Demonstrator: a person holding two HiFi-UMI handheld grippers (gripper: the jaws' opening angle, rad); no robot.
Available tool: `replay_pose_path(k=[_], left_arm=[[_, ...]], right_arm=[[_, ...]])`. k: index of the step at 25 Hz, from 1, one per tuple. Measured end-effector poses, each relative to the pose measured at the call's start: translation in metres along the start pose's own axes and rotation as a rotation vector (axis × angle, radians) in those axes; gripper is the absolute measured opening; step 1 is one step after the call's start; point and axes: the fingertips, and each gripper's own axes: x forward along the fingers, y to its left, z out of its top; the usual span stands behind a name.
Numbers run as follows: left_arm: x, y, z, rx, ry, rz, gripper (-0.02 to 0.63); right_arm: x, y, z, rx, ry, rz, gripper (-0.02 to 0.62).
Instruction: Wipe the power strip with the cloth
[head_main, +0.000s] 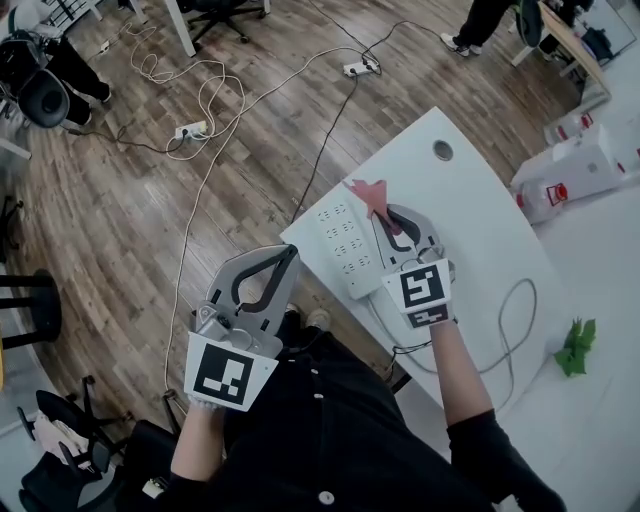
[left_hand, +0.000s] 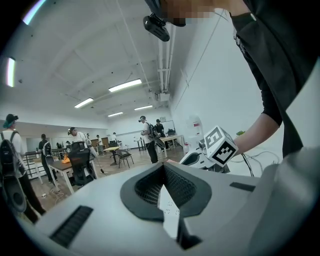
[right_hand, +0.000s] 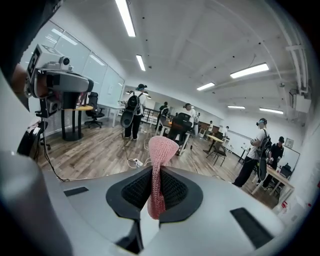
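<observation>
1. We are holding the right gripper (head_main: 384, 211) over the table (head_main: 470, 210), its jaws pressed together on the pink cloth (head_main: 368, 194). In the right gripper view a knit fold is standing up from between the pads.
2. The strip (head_main: 343, 245) is lying flat on the table, directly under that gripper and slightly to its left. Its long axis is running away from us, roughly in line with the jaws.
3. The cloth is hanging above the strip's far right corner, so we judge the coming move to be a short drop and then a pull along that axis.
4. We are keeping the left gripper (head_main: 290, 252) off the table's near edge. Its jaw tips are meeting with nothing clamped, and through the slot behind them the left gripper view is showing a sliver of the strip. This gripper is near the strip's near left corner but farther from it than the right.
5. We are finding no brand or writing to read. There are only the square markers on both cubes and a red label, too small to read, on the box (head_main: 570, 170).
</observation>
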Motion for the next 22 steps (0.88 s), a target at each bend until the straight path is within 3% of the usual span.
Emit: replay_pose_path(k=[22], left_arm=[[-0.016,0.028,-0.025,-0.034,0.047,0.081,0.011]], right_arm=[[0.109,0.027,-0.078,-0.187,0.26,0.181,0.057]])
